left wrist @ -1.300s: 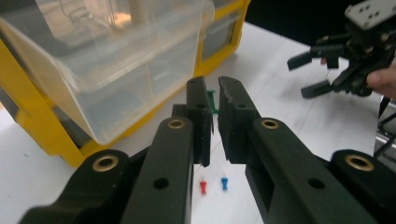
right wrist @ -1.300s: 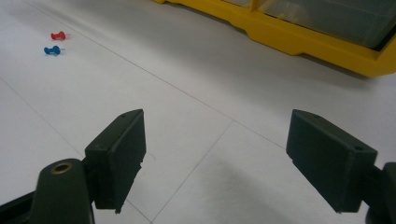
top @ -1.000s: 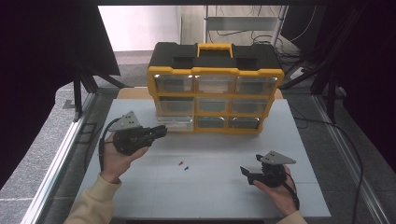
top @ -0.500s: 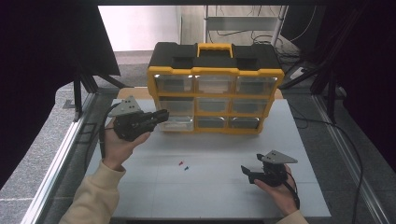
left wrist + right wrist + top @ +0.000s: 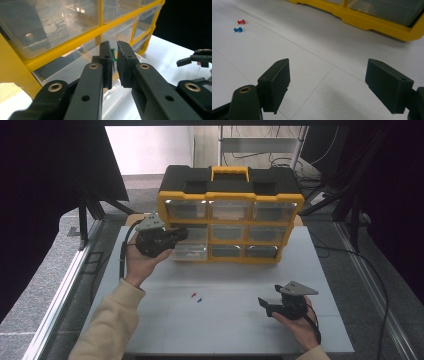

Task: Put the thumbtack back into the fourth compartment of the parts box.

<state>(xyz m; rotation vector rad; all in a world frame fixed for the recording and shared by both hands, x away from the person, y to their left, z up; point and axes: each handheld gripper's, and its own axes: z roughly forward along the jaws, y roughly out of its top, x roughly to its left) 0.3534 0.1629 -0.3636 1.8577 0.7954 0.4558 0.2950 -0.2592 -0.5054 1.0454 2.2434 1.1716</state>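
- White desk (image 5: 225,320) carries a yellow drawer organizer (image 5: 230,200) at its far edge.
- Left gripper (image 5: 113,56), raised at the lower-left drawer, pinches a small green pushpin (image 5: 113,55).
- Right gripper (image 5: 267,306) rests near the desk's right front corner, jaws wide apart.

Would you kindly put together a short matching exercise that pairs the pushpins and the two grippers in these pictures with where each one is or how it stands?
Column 1:
1. green pushpin
2. red pushpin
3. left gripper
4. right gripper

Column 2:
a. jaws wide apart above the white table
b. pinched between two black jaws
c. lying on the table beside the blue pushpin
d. held up at the yellow organizer drawers

Pairs: 1-b, 2-c, 3-d, 4-a
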